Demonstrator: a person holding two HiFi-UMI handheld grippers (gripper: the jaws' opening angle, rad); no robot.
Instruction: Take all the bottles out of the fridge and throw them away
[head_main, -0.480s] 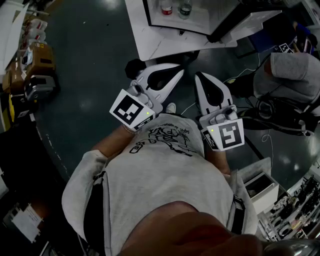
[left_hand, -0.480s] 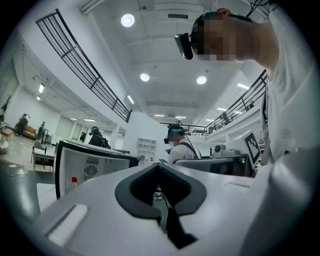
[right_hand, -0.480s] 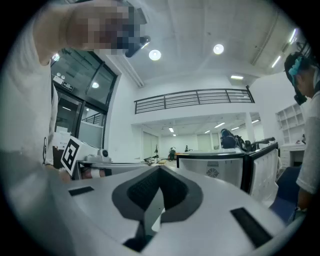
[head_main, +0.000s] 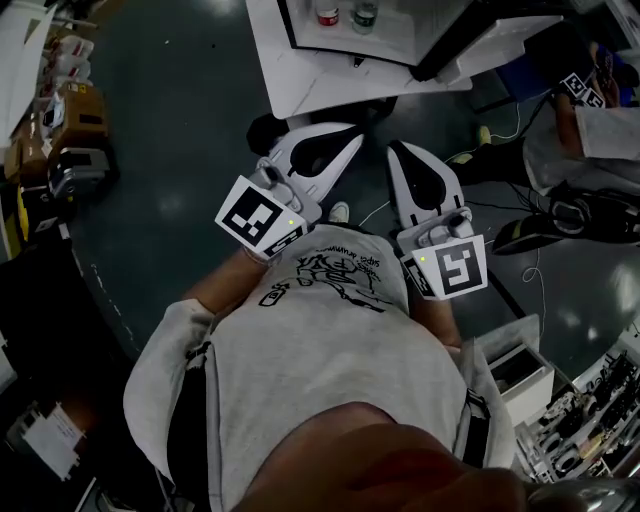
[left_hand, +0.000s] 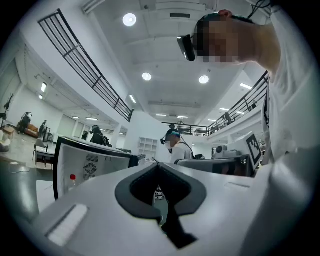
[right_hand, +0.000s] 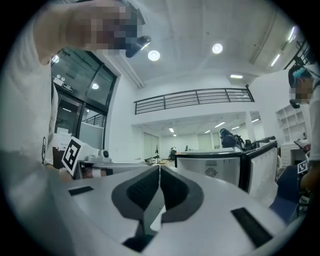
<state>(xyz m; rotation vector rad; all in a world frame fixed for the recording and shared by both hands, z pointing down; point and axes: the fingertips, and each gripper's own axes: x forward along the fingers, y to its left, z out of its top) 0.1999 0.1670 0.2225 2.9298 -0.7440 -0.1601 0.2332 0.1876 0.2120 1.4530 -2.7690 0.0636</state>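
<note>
The small white fridge (head_main: 300, 70) stands open at the top of the head view. Inside it are two bottles: one with a red cap (head_main: 328, 15) and one with a dark cap (head_main: 366, 15). I hold both grippers close to my chest, well short of the fridge. My left gripper (head_main: 357, 138) is shut and empty, and so is my right gripper (head_main: 394, 149). In the left gripper view the jaws (left_hand: 159, 165) meet, with the fridge (left_hand: 95, 162) and the red-capped bottle (left_hand: 73, 181) beyond. The right gripper view shows shut jaws (right_hand: 159, 167) pointing at the fridge (right_hand: 215, 167).
Another person (head_main: 600, 125) crouches at the right beside cables (head_main: 530, 250) on the dark floor. Boxes and gear (head_main: 65, 130) line the left edge. A white box (head_main: 520, 370) sits at my lower right. The fridge door (head_main: 500, 40) hangs open to the right.
Both grippers have barely shifted. The person at the right has moved and stretched out an arm.
</note>
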